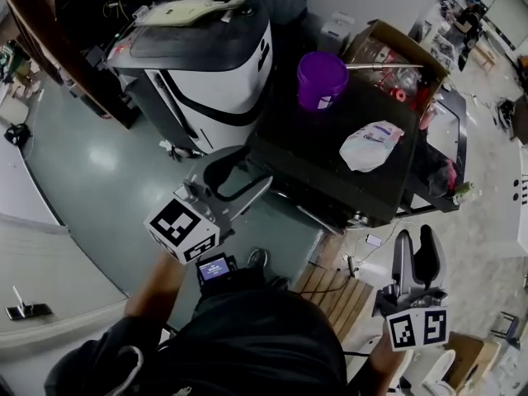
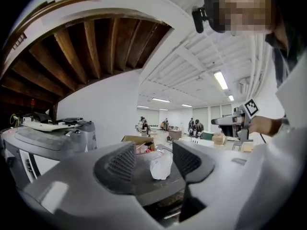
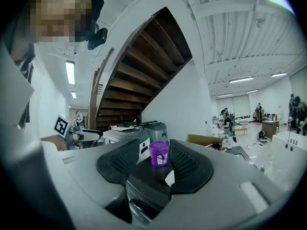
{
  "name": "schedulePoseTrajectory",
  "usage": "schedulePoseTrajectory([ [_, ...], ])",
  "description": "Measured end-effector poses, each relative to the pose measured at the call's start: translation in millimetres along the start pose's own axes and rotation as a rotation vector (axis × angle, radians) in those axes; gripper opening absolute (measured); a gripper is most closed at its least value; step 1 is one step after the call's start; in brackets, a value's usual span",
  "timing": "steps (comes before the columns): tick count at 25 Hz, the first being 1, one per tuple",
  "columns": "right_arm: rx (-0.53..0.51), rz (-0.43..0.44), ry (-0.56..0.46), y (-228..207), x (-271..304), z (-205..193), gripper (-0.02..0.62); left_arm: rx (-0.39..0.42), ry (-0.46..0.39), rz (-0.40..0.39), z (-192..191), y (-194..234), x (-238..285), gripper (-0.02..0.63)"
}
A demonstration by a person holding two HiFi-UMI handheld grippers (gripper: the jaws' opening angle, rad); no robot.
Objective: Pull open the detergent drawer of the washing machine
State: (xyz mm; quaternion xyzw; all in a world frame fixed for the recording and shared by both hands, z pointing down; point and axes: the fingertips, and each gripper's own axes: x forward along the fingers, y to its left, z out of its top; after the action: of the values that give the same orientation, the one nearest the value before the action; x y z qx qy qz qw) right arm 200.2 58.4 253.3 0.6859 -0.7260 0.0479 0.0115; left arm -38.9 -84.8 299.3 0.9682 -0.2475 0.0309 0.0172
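A dark-topped machine (image 1: 313,159) stands in front of me, and I cannot make out its detergent drawer. On its top sit a purple cup (image 1: 322,79) and a white bag (image 1: 371,144). My left gripper (image 1: 235,172) hovers level just off the machine's near left corner. Its jaws stand a narrow gap apart with nothing between them, and the bag (image 2: 161,166) shows beyond. My right gripper (image 1: 415,238) is off the near right corner, apart from the machine. It also has a narrow gap and holds nothing, and the cup (image 3: 159,153) lies ahead.
A white-and-black machine (image 1: 206,64) stands to the left, beside a wooden staircase (image 3: 144,71). An open cardboard box (image 1: 396,56) with clutter sits behind the dark top. A wooden pallet (image 1: 338,291) and cables lie on the floor by my feet.
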Motion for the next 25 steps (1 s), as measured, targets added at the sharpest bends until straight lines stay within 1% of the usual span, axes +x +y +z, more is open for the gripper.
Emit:
schedulePoseTrajectory([
  [6,-0.019,-0.085,0.02,-4.1,6.9,-2.2,0.178,-0.017,-0.004,-0.092,-8.2,14.0,29.6,0.256],
  [12,-0.034,-0.135,0.026,-6.8,12.7,-2.1,0.178,-0.033,-0.011,-0.139,-13.3,24.6,48.9,0.256],
  [20,-0.042,-0.151,0.033,-11.8,30.4,-2.7,0.179,-0.031,-0.003,-0.17,-16.1,34.3,69.3,0.256],
  [25,-0.048,-0.148,0.023,-18.8,43.2,-1.7,0.179,-0.033,0.005,-0.174,-18.2,38.3,82.0,0.256],
])
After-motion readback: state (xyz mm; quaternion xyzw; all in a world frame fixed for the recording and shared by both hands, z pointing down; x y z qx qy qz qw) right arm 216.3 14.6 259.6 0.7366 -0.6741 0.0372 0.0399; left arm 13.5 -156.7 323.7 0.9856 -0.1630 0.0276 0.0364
